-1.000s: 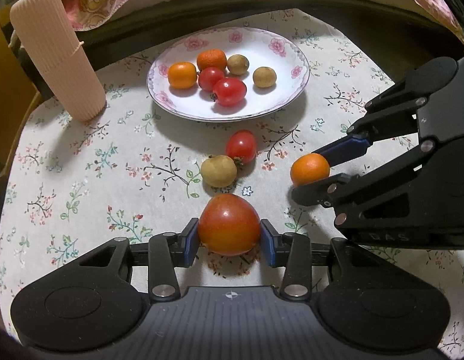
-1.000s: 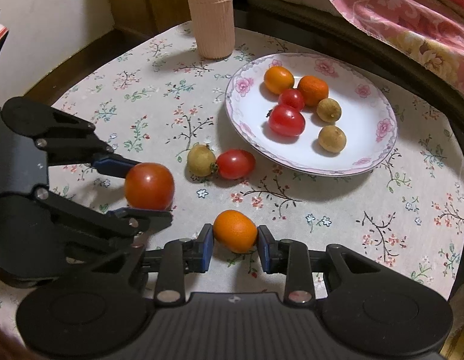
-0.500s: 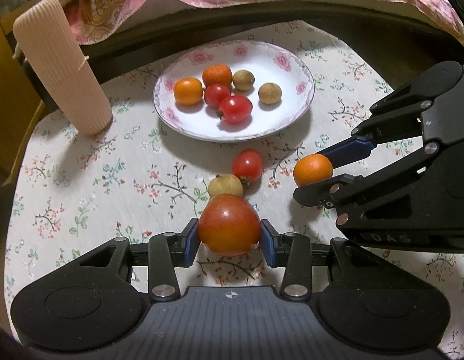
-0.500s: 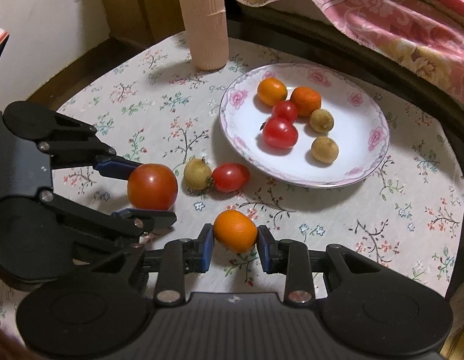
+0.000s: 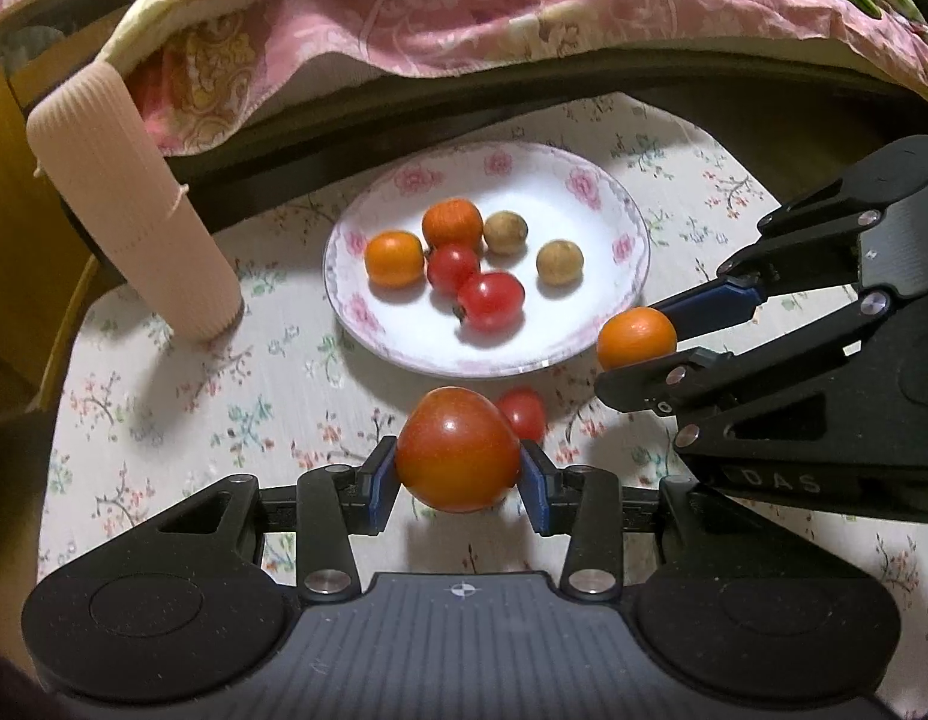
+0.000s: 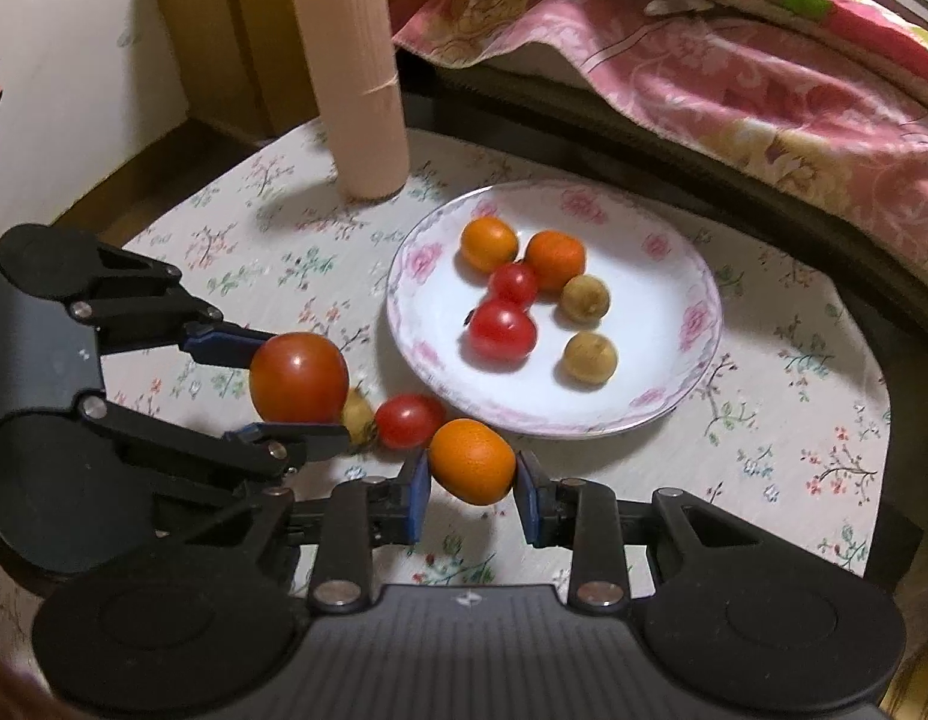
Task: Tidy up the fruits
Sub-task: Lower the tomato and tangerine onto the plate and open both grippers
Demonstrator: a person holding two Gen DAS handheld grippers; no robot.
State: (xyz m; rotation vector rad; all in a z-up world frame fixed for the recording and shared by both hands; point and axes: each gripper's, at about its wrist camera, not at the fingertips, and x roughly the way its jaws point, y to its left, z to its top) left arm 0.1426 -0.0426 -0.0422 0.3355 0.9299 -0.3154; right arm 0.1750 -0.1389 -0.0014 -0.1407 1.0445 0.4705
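Plate (image 5: 634, 252) ahead and past my fingers is what the next move turns on. From the left wrist view, my left gripper (image 5: 458, 474) is clenched on the big tomato (image 5: 456, 450), pads pressing its two sides, and it hangs above the cloth (image 5: 164, 396) short of the plate's near rim. The plate lies straight ahead and slightly up in this view, with two oranges, two small tomatoes and two brown fruits already on it. Its near part, just behind the rim, looks bare, and I judge that the easiest landing spot. A loose cherry tomato (image 5: 523, 413) sits on the cloth just behind my big one, between it and the rim. My right gripper (image 5: 643, 348) shows at the right, gripping the orange (image 5: 636, 339), which in this view overlaps the plate's right edge.

From the right wrist view, the orange (image 6: 472, 461) is squeezed between my right pads, and the plate (image 6: 700, 324) lies ahead and a little to the right, its near rim close beyond the fruit. The left gripper (image 6: 284, 387) with its tomato (image 6: 299, 378) stands off the plate's left side. A brown fruit (image 6: 357, 414) and the cherry tomato (image 6: 408, 420) rest on the cloth between the two held fruits. I judge the right hand the nearer to the plate, so it should go first.
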